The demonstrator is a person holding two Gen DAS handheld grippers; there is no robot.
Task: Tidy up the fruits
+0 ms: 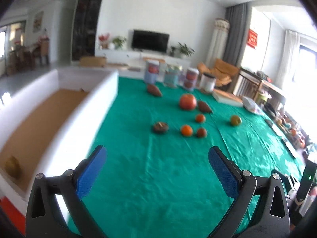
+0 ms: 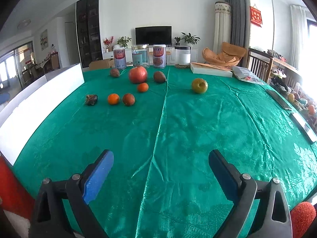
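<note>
Left wrist view: the left gripper [image 1: 157, 170] stands wide open with nothing between its blue pads, over bare green cloth [image 1: 158, 188]. Just to its left is the white box [image 1: 59, 127], brown-floored, with one yellowish fruit [image 1: 12, 166] already lying in its near corner. The loose fruit sits ahead and slightly right, well apart from the pads: a dark shrivelled one [image 1: 160, 127] nearest, then an orange [image 1: 186, 130] and a reddish-brown one [image 1: 201, 132], with the big red fruit [image 1: 187, 102] farther back. The picture is blurred, so finer detail cannot be told

Right wrist view: the right gripper [image 2: 160, 167] is also spread wide and empty above the cloth [image 2: 188, 138]. A green pear [image 2: 199, 85] lies alone ahead and a little right, well apart from the rest; the cluster around the red fruit [image 2: 138, 74] lies ahead and left, toward the box [image 2: 39, 99]. The pear is roundish, stem end up, with no long axis to line up on

Judging by this, the pear falls to the right gripper and the cluster to the left one, which is also nearer the box
</note>
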